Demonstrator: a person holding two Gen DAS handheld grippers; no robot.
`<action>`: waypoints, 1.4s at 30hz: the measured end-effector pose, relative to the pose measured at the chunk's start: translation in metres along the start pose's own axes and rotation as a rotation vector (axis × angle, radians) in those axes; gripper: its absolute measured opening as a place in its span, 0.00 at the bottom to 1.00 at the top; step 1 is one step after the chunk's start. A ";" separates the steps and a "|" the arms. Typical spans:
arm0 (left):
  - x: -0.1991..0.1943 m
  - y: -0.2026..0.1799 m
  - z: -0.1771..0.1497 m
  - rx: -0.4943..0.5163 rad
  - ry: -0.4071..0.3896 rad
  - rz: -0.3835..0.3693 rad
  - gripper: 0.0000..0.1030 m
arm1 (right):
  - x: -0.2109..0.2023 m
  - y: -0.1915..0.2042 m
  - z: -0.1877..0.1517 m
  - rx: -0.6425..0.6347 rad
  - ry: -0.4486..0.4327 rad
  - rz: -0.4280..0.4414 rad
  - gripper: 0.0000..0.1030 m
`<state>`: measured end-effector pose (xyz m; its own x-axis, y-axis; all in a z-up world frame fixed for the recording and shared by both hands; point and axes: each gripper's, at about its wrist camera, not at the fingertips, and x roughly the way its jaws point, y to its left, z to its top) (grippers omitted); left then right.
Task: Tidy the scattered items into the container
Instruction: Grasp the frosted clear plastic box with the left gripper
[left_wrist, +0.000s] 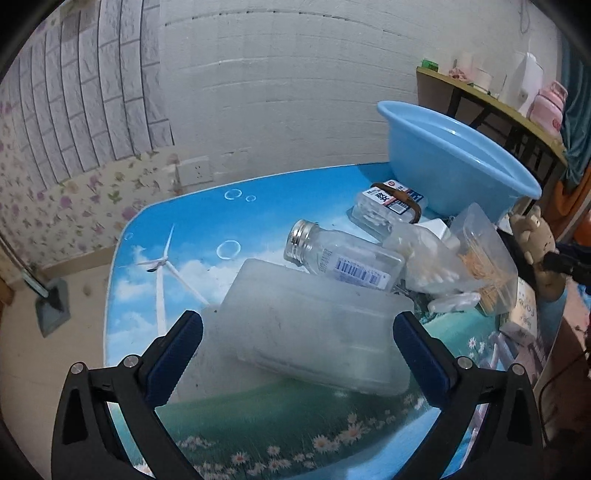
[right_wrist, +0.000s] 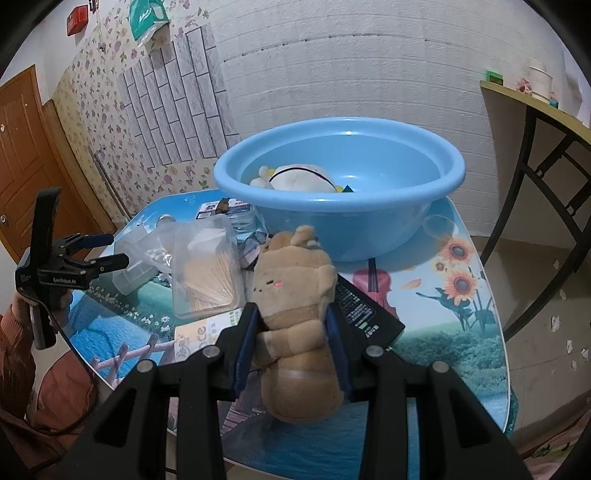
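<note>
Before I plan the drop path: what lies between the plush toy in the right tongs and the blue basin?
Right wrist view: nothing solid between the tan plush toy and the round blue plastic basin; its top nearly reaches the wall.

There is one blue basin (right_wrist: 340, 206) on one table (right_wrist: 461, 332). One brown plush toy (right_wrist: 295, 314) is outside the basin, and one white plush toy (right_wrist: 299, 181) is inside it. There is one glass bottle (left_wrist: 340, 254) with a metal cap, one box of toothpicks (right_wrist: 207, 273), and one frosted plastic box (left_wrist: 310, 325). There are two grippers (left_wrist: 297, 332) (right_wrist: 291, 332).
</note>
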<state>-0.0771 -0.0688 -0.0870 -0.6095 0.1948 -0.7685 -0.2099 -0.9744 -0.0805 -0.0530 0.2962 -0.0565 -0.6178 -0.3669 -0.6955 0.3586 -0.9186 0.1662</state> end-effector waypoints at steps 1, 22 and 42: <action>0.002 0.002 0.001 -0.010 0.004 -0.013 1.00 | 0.001 0.000 0.000 -0.001 0.002 -0.001 0.36; -0.013 -0.041 -0.034 0.101 0.085 -0.144 1.00 | 0.008 0.008 0.001 -0.016 0.026 0.017 0.36; 0.004 -0.062 -0.016 0.381 0.066 -0.053 1.00 | -0.007 0.008 -0.001 -0.020 -0.012 0.020 0.36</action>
<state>-0.0541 -0.0091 -0.0958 -0.5423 0.2243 -0.8097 -0.5164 -0.8492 0.1106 -0.0449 0.2918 -0.0507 -0.6187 -0.3866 -0.6839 0.3843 -0.9082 0.1657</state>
